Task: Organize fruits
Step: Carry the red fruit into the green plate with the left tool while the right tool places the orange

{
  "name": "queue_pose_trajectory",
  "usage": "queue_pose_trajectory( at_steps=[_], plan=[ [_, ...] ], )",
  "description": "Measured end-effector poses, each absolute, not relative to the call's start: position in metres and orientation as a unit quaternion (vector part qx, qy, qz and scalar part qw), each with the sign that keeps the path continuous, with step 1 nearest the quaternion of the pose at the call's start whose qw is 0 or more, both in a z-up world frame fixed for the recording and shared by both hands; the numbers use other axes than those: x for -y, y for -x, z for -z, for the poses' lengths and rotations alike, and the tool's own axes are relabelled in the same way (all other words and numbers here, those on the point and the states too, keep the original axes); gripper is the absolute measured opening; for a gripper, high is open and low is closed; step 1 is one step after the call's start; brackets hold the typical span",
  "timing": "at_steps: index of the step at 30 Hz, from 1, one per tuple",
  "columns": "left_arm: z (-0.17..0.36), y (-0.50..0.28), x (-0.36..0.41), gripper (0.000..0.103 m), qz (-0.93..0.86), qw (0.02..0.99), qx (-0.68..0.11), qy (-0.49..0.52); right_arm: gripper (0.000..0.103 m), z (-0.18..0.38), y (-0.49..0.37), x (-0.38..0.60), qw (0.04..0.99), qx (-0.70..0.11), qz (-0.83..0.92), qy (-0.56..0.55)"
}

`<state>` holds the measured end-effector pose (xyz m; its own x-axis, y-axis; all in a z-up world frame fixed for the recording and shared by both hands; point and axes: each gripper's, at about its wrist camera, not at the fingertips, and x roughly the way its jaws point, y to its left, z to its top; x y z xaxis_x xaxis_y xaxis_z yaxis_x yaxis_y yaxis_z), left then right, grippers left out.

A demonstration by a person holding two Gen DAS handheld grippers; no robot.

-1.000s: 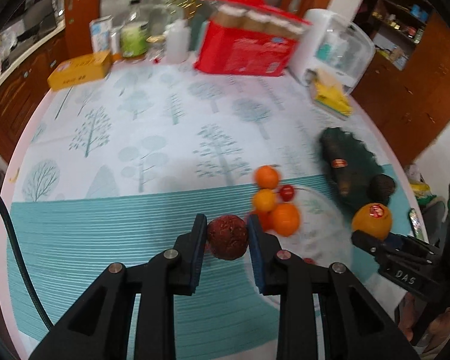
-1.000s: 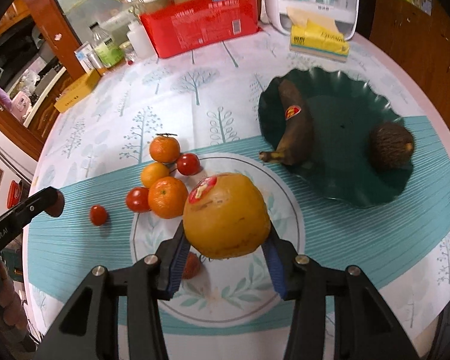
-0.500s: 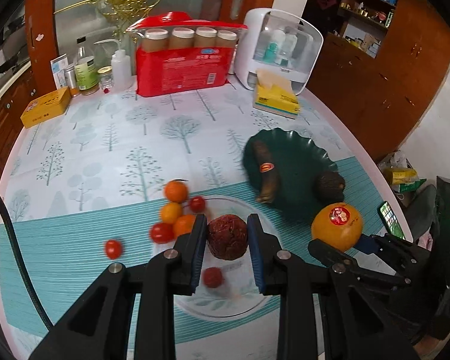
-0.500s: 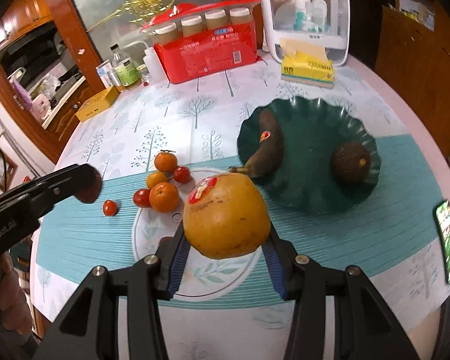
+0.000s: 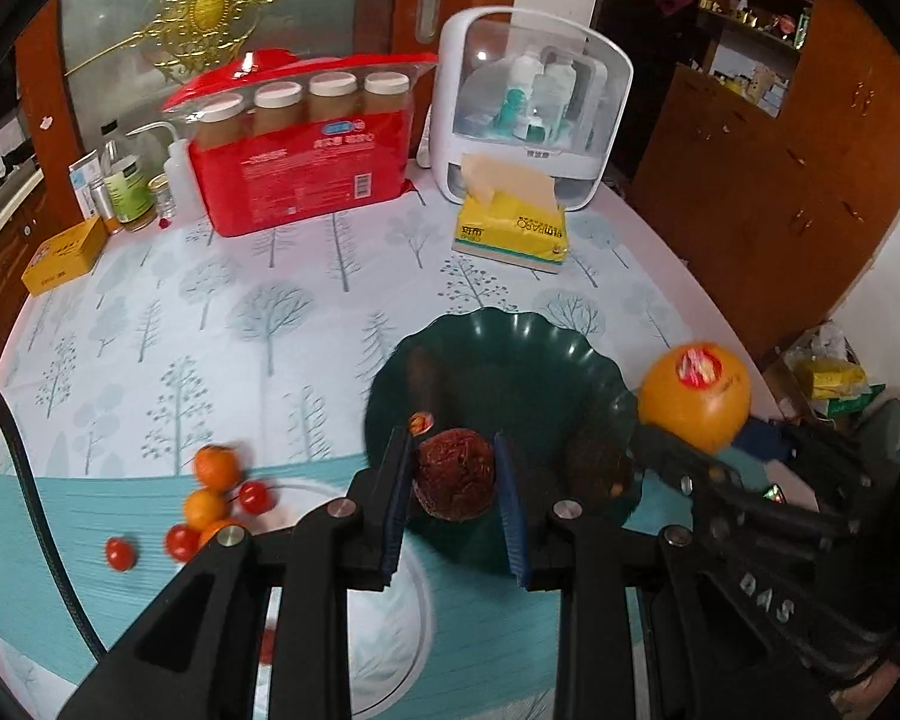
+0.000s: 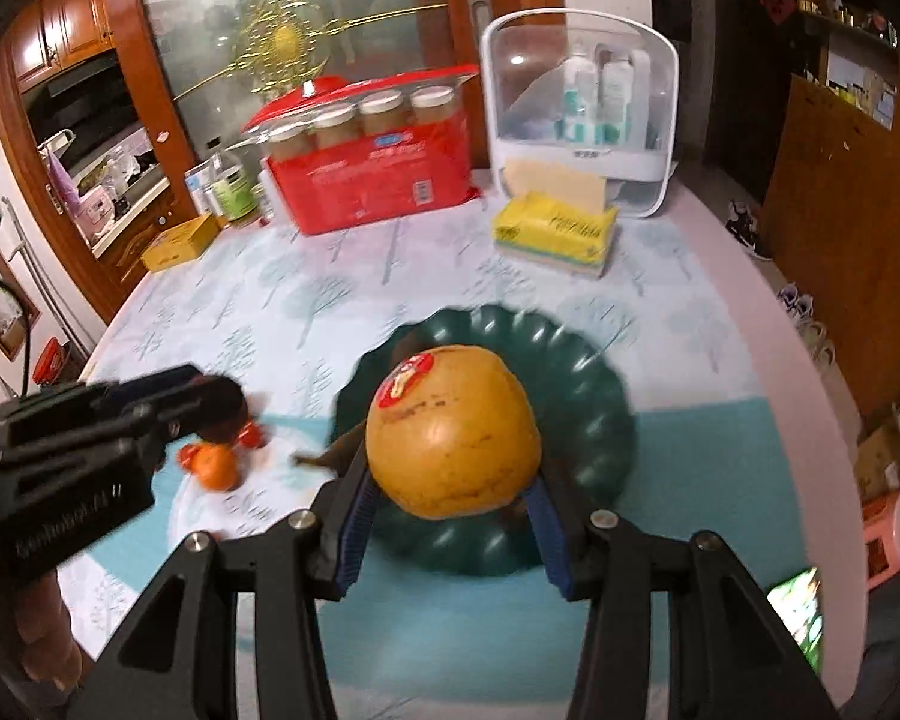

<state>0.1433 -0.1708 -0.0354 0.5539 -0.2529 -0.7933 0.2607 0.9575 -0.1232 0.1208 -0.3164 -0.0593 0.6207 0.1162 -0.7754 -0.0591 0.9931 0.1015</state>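
Left gripper, lower centre of frame: jaws clamped w/ load. Right gripper, lower centre: jaws clamped w/ load, angled down.

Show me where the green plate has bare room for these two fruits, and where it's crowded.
The green plate is bare across its far and middle part, toward the yellow tissue pack. Its left holds the banana, its near right the avocado. The small fruits crowd the cloth left of it.
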Motion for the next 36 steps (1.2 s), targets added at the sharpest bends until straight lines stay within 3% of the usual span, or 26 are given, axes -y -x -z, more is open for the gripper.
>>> queue_pose_trajectory(
  at_steps=[11,27,30,32,35,36],
  plan=[
    [0.085,-0.193,0.228,0.026,0.126,0.861,-0.492,-0.033,0.047,0.106,-0.201,0.36,0.879,-0.472,-0.055,-0.038],
    [0.143,-0.21,0.236,0.028,0.117,0.827,-0.548,-0.04,0.048,0.172,-0.225,0.354,0.843,-0.532,-0.079,-0.006],
    [0.145,-0.21,0.234,0.035,0.114,0.824,-0.554,-0.039,0.049,0.179,-0.226,0.353,0.837,-0.541,-0.081,-0.005],
    [0.146,-0.21,0.233,0.046,0.107,0.823,-0.556,-0.046,0.049,0.182,-0.226,0.354,0.834,-0.546,-0.079,-0.005],
    [0.144,-0.208,0.226,0.072,0.1,0.824,-0.557,-0.041,0.051,0.183,-0.226,0.36,0.834,-0.545,-0.083,-0.021],
    [0.142,-0.207,0.223,0.075,0.1,0.825,-0.555,-0.038,0.052,0.181,-0.226,0.362,0.836,-0.542,-0.085,-0.025]
  ],
)
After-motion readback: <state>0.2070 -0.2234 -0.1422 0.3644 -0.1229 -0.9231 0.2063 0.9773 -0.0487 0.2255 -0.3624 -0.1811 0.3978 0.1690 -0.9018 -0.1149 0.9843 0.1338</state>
